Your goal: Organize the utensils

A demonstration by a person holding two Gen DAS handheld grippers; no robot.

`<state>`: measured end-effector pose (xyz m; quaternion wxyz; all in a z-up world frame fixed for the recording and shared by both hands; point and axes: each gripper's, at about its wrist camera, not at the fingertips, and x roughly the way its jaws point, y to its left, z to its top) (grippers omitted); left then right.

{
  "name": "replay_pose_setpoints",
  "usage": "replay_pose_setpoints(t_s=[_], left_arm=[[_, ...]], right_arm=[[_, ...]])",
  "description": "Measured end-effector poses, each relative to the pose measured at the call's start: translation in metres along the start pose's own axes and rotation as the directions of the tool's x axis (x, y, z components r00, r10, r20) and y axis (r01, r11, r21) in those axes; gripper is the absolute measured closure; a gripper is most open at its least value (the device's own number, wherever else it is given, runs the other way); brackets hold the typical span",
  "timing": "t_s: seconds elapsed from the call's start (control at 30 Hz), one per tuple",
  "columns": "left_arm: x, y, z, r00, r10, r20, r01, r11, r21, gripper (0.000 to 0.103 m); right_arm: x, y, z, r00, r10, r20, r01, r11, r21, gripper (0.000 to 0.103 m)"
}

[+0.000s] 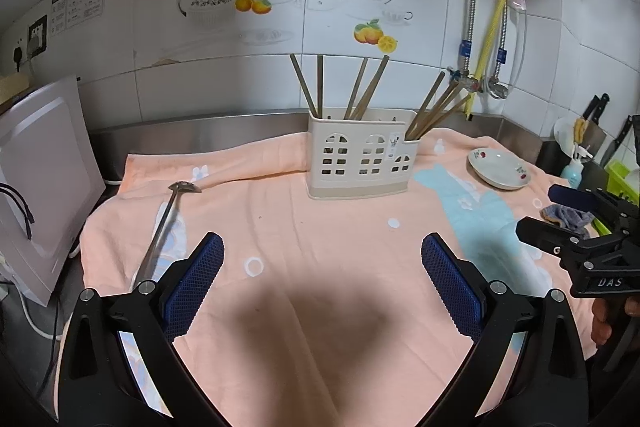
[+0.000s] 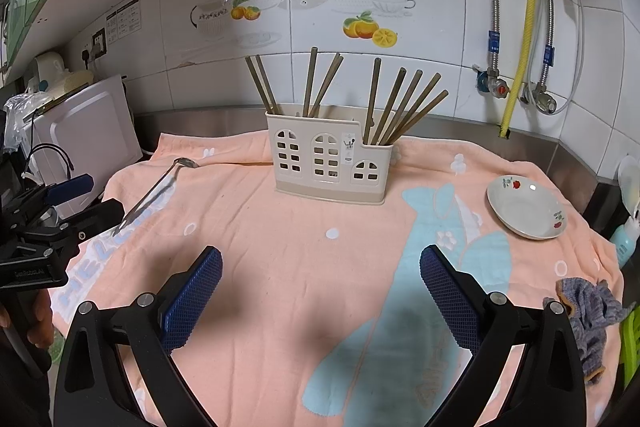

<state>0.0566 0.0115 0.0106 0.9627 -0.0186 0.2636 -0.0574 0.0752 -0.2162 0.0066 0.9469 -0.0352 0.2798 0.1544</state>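
A cream utensil holder (image 1: 360, 155) (image 2: 330, 163) stands upright at the back of the peach towel (image 1: 320, 247) (image 2: 280, 247), with several wooden chopsticks (image 1: 362, 89) (image 2: 400, 107) leaning in its compartments. A metal spoon (image 1: 166, 223) (image 2: 160, 187) lies flat on the towel's left side, bowl toward the wall. My left gripper (image 1: 322, 267) hovers open over the towel, its left finger near the spoon's handle end. My right gripper (image 2: 320, 279) is open above the towel's middle, holding nothing. Each gripper shows at the edge of the other's view.
A white dish (image 1: 500, 169) (image 2: 526, 207) sits on the towel's right. A grey-blue cloth (image 2: 588, 311) (image 1: 568, 217) lies at the right edge. A white appliance (image 1: 40, 179) (image 2: 88, 139) stands at the left. Pipes and valves (image 2: 516, 27) run down the tiled wall. Knives (image 1: 600, 111) stand far right.
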Motion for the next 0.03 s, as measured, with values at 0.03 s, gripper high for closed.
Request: replay_pose_setpoints(t_s=[0.03], left_arm=[[0.0001,-0.0003,-0.0001,1.000,-0.001,-0.001,0.001,1.000,0.001,0.005]], right_arm=[[-0.0001,0.0001,0.0000,1.000,0.000,0.000,0.000,1.000,0.000,0.007]])
